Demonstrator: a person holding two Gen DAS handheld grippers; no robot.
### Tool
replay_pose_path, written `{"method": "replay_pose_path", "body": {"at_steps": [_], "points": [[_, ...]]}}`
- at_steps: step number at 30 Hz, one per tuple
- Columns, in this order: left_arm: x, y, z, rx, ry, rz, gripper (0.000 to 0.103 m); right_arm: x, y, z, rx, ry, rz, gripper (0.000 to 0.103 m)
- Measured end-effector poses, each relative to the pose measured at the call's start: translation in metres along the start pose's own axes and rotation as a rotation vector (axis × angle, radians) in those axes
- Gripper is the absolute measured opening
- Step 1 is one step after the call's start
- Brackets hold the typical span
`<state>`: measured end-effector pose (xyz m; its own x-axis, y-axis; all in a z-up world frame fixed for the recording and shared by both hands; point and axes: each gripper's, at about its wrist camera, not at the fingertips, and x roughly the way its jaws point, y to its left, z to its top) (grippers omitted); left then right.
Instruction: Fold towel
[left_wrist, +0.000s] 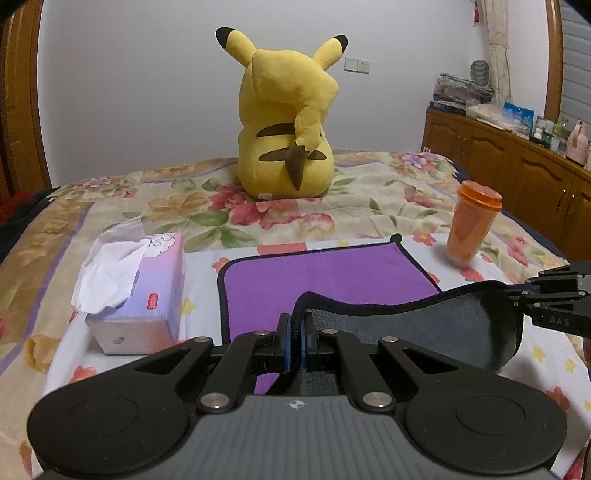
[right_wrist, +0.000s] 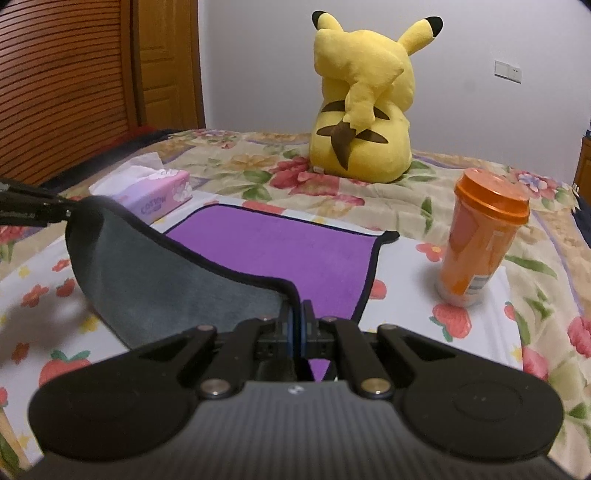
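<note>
Both claws, left claw (left_wrist: 295, 332) and right claw (right_wrist: 297, 325), clamp the towel's (left_wrist: 325, 273) raised near corners

Pale wall (left_wrist: 147, 92), floral-covered bed (left_wrist: 388, 192), wooden sideboard (left_wrist: 498, 155) along the right.

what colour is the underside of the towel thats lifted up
Grey, with a black trim; the towel is purple on top. Clearest in the right wrist view.
</note>
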<state>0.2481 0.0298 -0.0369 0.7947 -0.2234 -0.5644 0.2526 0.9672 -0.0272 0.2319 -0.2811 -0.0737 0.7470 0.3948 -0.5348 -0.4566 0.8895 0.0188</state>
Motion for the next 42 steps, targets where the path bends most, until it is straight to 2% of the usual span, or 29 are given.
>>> {"method": "replay_pose_path", "body": {"at_steps": [13,26,32,42], "points": [[0.017,0.007,0.020,-0.006,-0.045,0.013,0.008,0.001,-0.006,0.024,-0.007,-0.039,-0.019,0.004],[0.029,0.007,0.050,0.001,-0.110,0.011,0.008,0.011,-0.019,0.043,-0.077,-0.063,-0.056,0.004],[0.041,0.015,0.061,-0.027,-0.119,0.023,0.008,0.026,-0.025,0.054,-0.092,-0.094,-0.070,0.004],[0.075,0.023,0.075,0.011,-0.113,0.056,0.008,0.059,-0.026,0.072,-0.150,-0.117,-0.100,0.004]]}}
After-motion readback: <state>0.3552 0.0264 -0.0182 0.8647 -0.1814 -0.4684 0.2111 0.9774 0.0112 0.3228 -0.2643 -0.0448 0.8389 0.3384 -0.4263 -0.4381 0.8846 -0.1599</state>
